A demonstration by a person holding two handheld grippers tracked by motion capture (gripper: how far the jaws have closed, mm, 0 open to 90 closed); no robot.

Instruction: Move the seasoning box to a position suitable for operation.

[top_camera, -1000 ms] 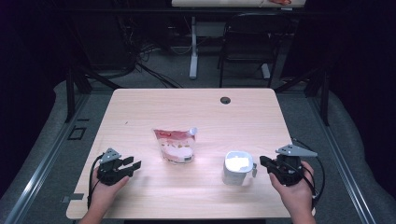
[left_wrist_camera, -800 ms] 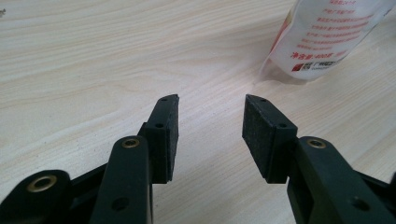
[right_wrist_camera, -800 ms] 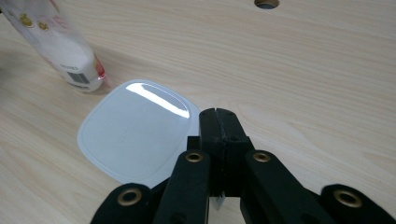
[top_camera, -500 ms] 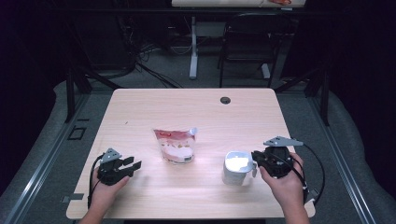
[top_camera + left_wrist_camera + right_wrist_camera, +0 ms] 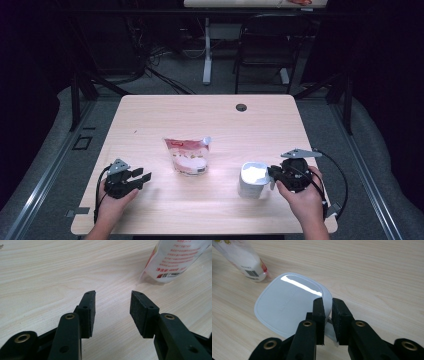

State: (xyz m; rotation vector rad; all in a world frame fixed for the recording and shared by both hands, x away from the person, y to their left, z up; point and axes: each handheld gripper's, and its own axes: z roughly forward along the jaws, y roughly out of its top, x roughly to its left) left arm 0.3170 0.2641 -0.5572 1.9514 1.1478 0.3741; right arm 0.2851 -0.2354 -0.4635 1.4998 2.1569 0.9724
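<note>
On the right side of the table (image 5: 150, 120), I have the right gripper (image 5: 272, 173) up against the white cup (image 5: 254, 179), which stands near the front edge. From the right gripper view, the jaws stand narrow and straddle the corner tab of the cup's foil lid (image 5: 287, 307); they have just been opening a little, and I see a thin gap on either side of the tab, so I judge the pads are not pressing on it yet. The lid looks flat and sealed all round.

Over on the left, the left gripper (image 5: 142, 176) rests low on the wood with its jaws wide and nothing between them. The red-and-white pouch (image 5: 188, 156) stands mid-table, well apart from the cup and a short way ahead of the left jaws.

What worries me: nothing steadies the cup. If I clamp the tab and pull, the whole cup could tip or slide toward the near edge and spill once the seal gives. The tab is thin and glossy, so a shallow bite may slip off or tear it. A jerky peel could also fling contents onto the pouch. I'd want the left gripper bracing the cup wall first.
</note>
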